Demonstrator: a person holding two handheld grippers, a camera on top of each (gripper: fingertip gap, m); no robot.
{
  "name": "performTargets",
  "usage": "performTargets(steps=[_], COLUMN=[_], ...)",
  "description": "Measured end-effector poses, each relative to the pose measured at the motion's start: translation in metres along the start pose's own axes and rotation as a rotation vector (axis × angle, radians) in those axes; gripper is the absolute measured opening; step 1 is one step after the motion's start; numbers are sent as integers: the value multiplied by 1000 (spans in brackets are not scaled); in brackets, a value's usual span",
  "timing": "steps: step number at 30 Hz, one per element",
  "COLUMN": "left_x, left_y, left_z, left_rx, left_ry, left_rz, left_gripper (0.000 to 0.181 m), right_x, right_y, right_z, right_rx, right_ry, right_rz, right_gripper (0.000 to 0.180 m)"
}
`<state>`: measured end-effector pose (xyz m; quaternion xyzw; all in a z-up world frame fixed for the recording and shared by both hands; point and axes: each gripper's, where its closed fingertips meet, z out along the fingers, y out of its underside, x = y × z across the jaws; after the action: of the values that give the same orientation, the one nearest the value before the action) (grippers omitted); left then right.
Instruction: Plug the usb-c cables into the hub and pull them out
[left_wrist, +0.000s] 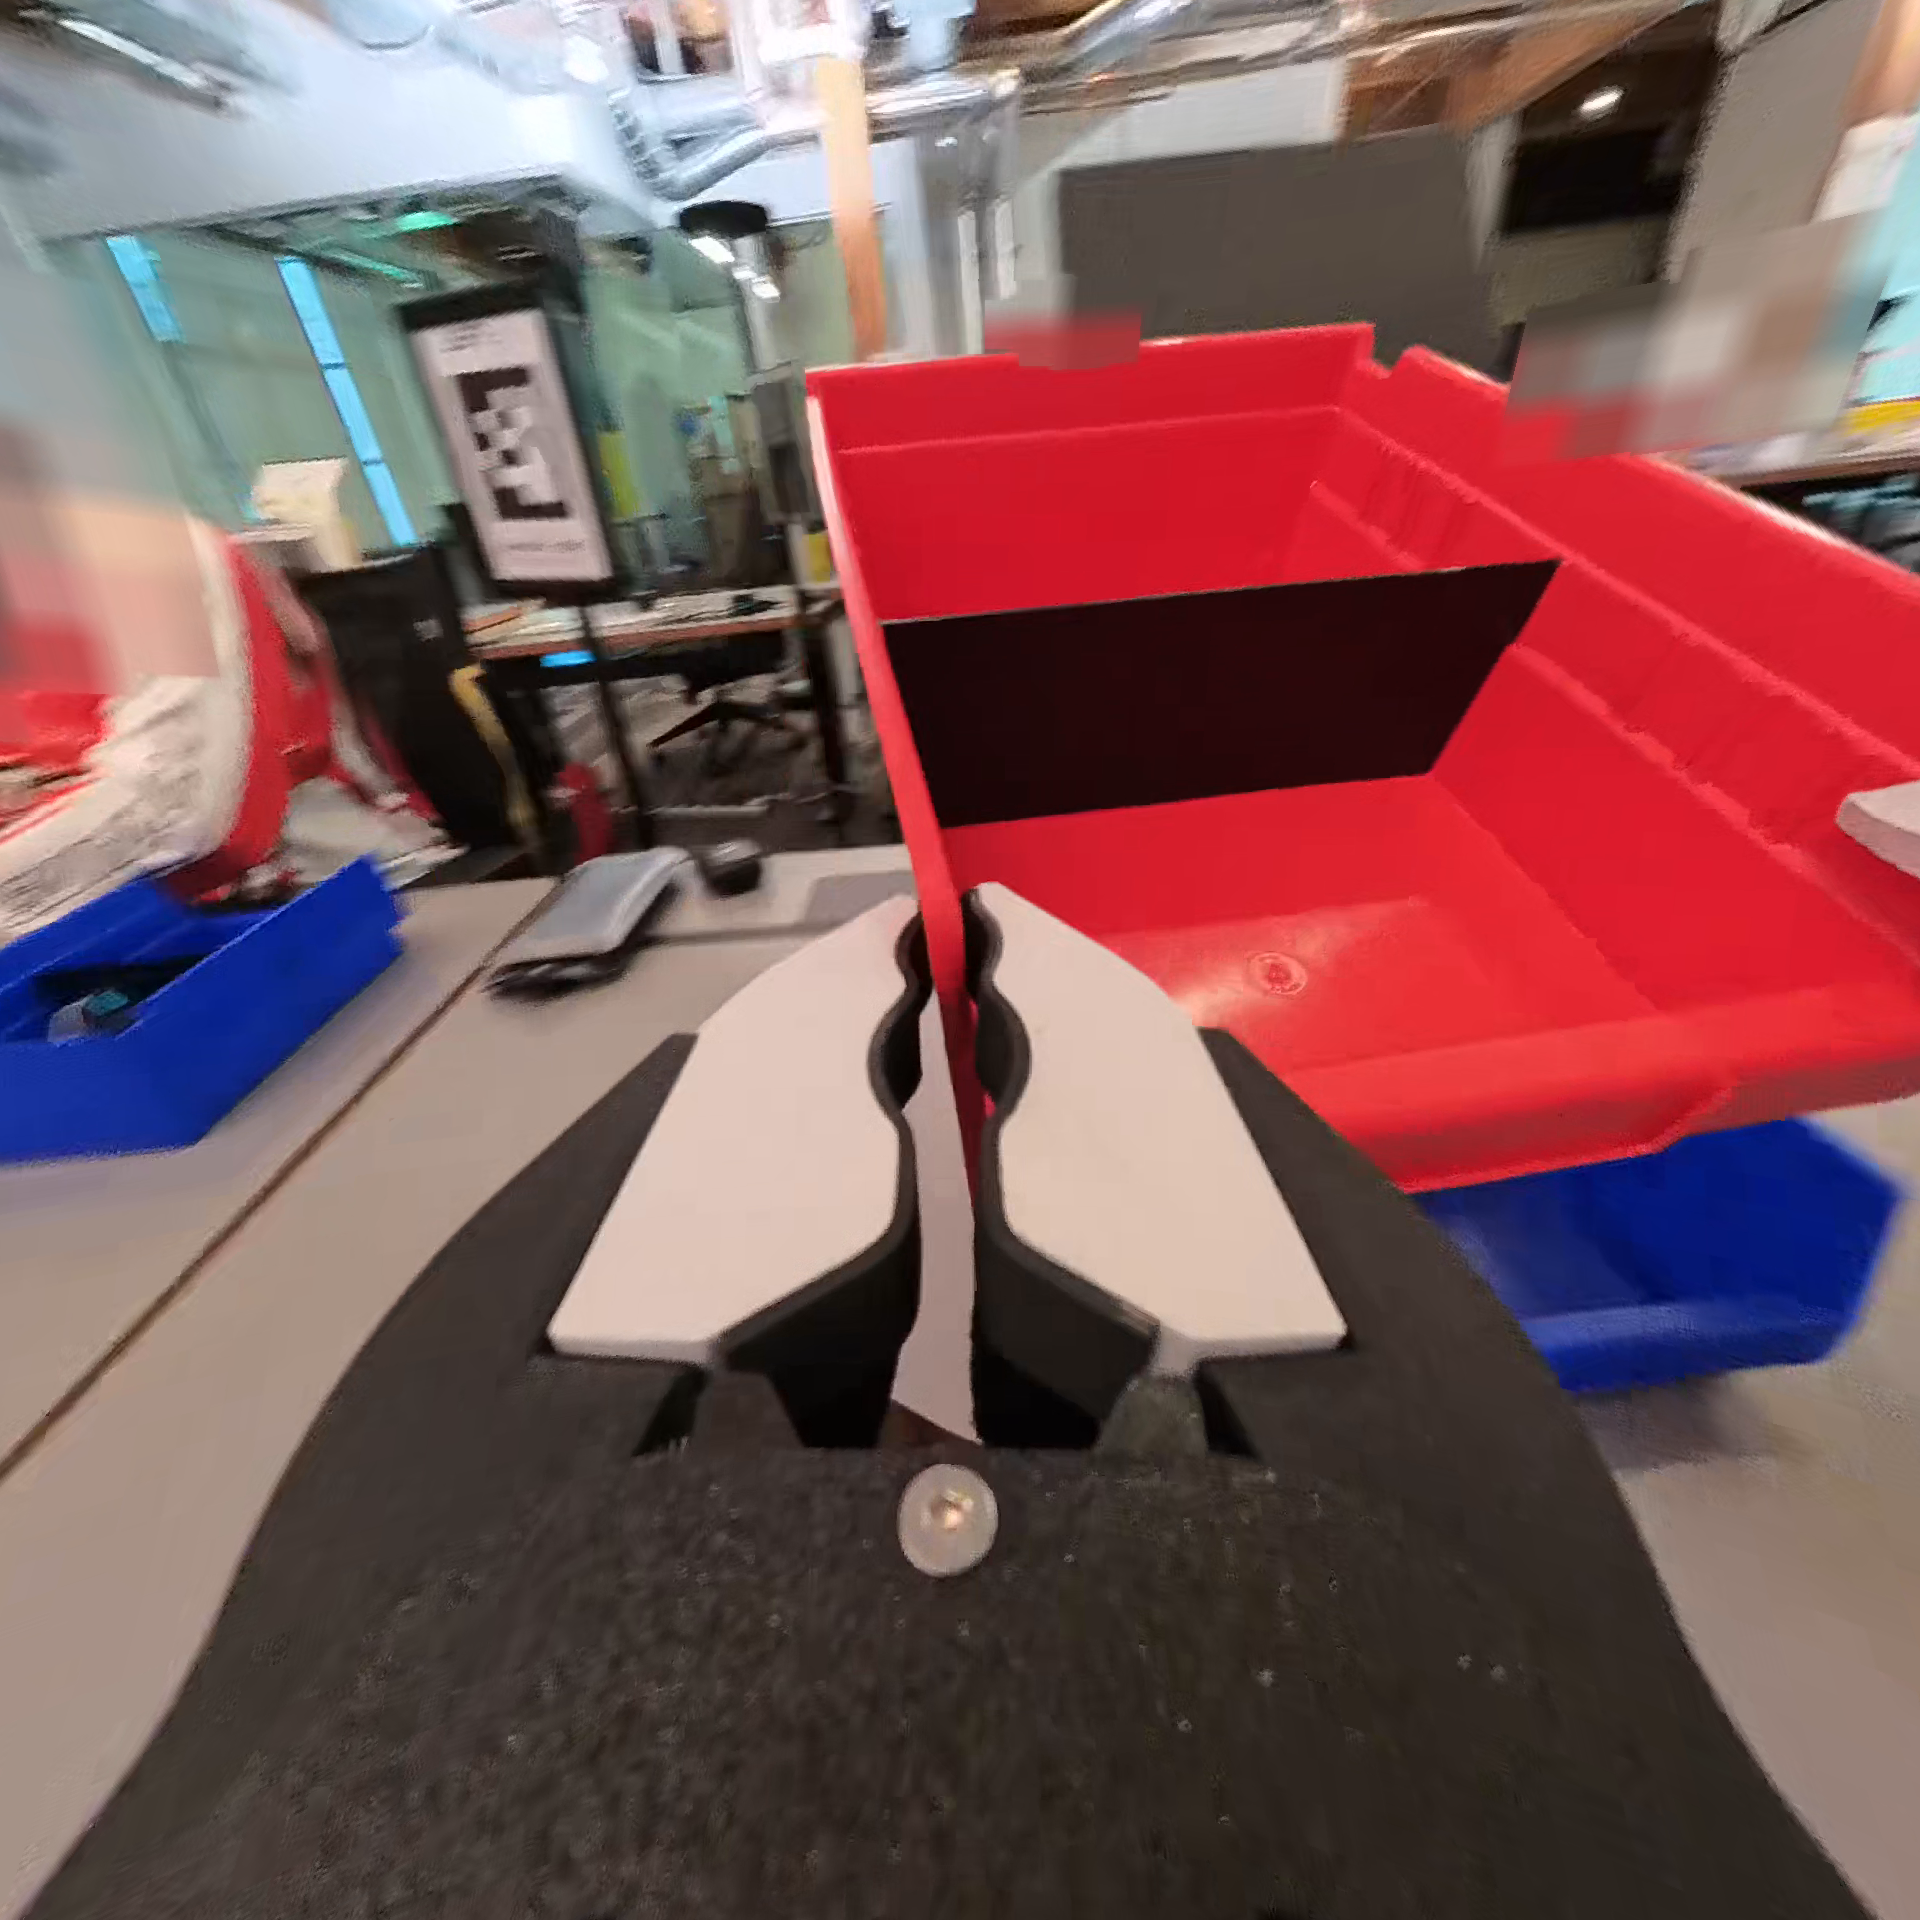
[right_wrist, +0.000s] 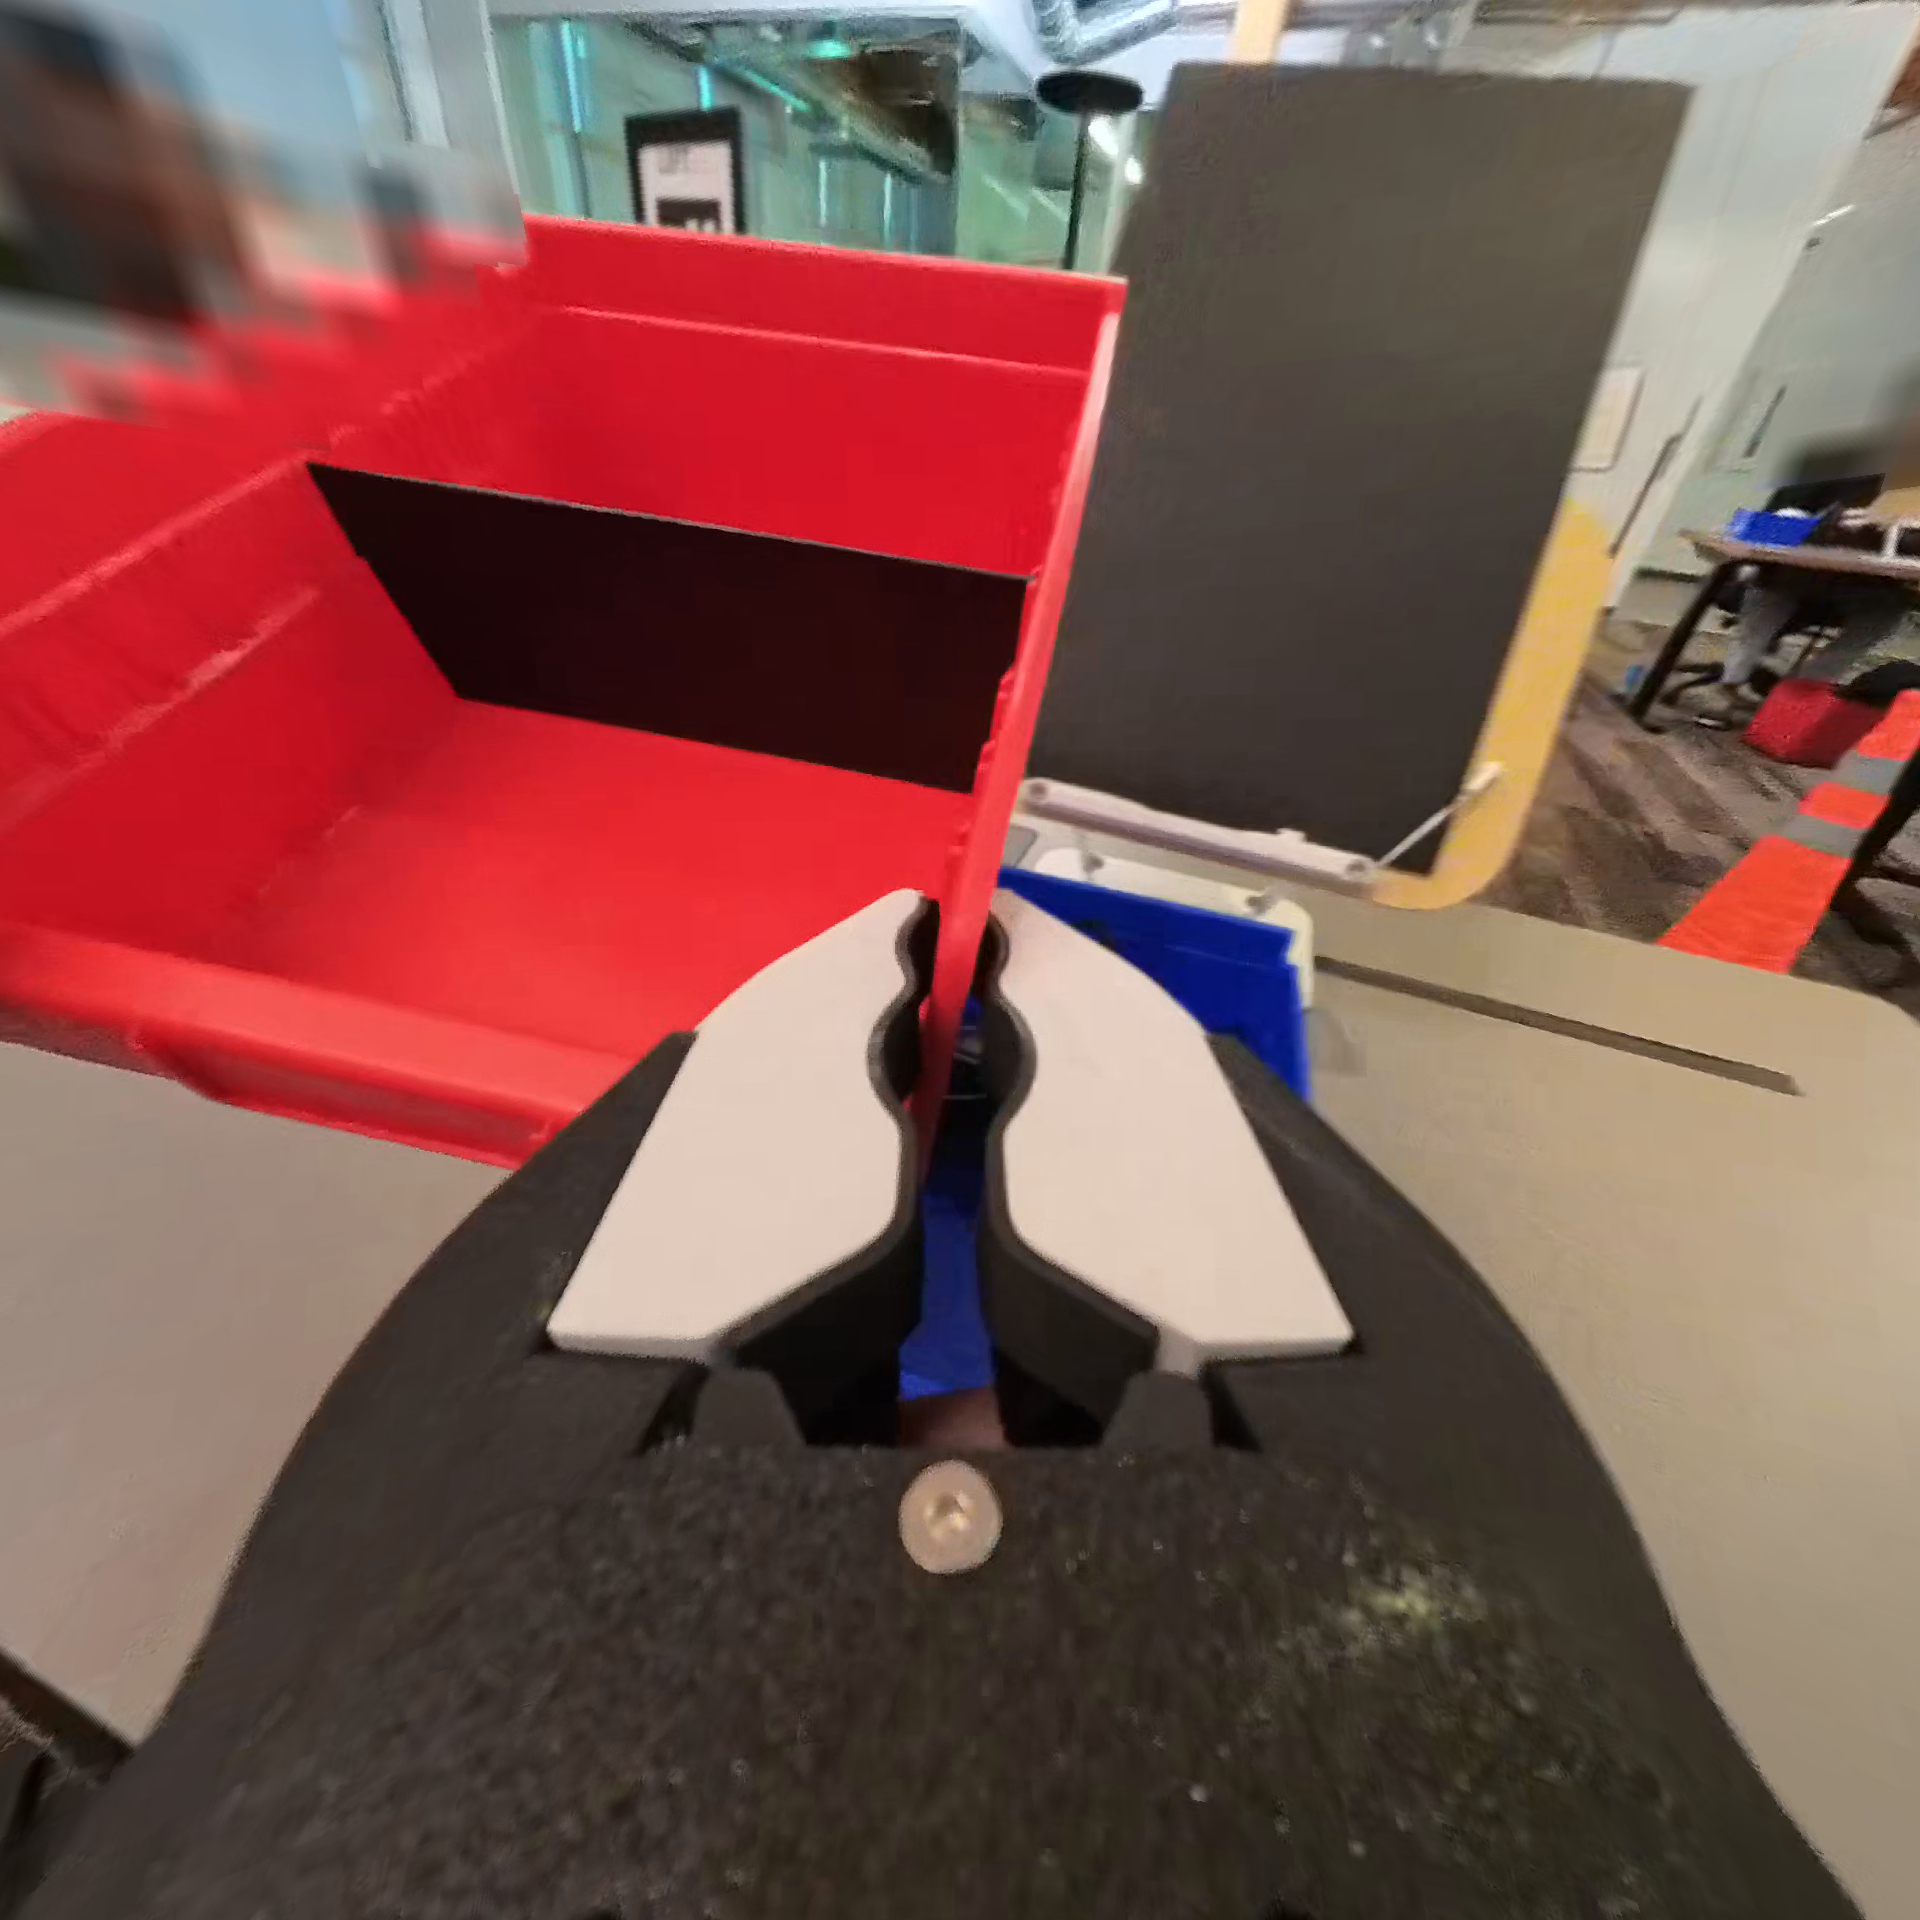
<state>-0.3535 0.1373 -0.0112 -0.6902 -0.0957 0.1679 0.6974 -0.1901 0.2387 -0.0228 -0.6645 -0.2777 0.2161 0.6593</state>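
red bin (left_wrist: 1351, 935) cropped right, background blurred

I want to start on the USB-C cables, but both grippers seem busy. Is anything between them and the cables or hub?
Yes. Each gripper is shut on a side wall of the red bin: left gripper on one wall, right gripper on the opposite. No cables or hub show in either view; the bin looks empty apart from a black divider.
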Motion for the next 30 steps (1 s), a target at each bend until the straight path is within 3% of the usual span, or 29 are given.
performTargets(steps=[3,6,10,13,19,26,30], left_x=[89,195,324,384,419,427,432], left_y=[-15,-6,33,68,132,166,165], left_z=[34,55,67,74,95,102,102], left_rx=[-3,-75,-151,-202,-350,-386,-381], left_ry=[143,274,380,398,404,411,459], left_rz=[17,-56,-35,16,10,-5,2], left_gripper=[4,5,6,6,5,8,13], right_x=[90,188,305,356,383,396,400], right_y=[2,24,81,135,196,232,232], right_z=[-22,-49,-83,-94,-86,-66,-64], right_rx=[4,-55,-171,-245,-337,-413,-430], right_ry=[112,238,359,372,316,339,376], right_rz=[13,-17,89,154,178,223,205], right_gripper=[5,8,2,3,3,3,4])
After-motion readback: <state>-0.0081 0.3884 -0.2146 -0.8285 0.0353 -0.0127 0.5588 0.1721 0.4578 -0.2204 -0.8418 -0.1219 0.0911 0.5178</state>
